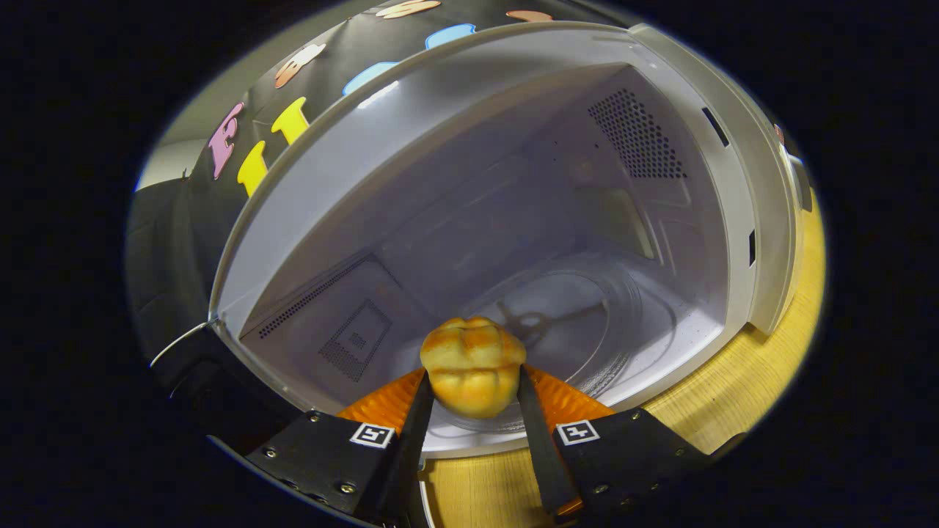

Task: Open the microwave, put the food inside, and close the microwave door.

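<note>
Bread roll [473, 365] pinched between both fingers of the tongs [471, 389], at the open microwave [411, 183] mouth

bread roll [473, 364]: golden-brown, crust scored in a grid
microwave [455, 198]: white cavity, dotted vent patches
glass turntable [587, 323]: clear
surface [733, 396]: pale yellow wood grain

The gripper [473, 400] has two long flat fingers [539, 433] on dark blocky mounts, each with small shiny screws and one little square black-and-white marker on top
</note>
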The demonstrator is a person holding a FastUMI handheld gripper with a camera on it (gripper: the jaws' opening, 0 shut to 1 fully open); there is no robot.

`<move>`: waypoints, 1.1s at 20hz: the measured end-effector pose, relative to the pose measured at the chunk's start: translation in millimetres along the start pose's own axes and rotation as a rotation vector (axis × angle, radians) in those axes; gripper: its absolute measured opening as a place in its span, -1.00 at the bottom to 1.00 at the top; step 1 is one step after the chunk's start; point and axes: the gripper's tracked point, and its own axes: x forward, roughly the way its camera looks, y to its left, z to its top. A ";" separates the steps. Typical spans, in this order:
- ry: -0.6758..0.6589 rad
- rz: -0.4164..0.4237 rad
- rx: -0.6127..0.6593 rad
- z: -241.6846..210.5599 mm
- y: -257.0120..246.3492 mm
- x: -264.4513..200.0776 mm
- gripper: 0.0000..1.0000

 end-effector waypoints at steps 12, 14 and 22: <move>-0.069 0.016 -0.014 21.8 1.1 -4.5 0.95; -0.078 0.032 -0.044 28.1 6.0 -16.1 0.95; -0.076 0.262 -0.178 49.0 69.9 -140.1 0.94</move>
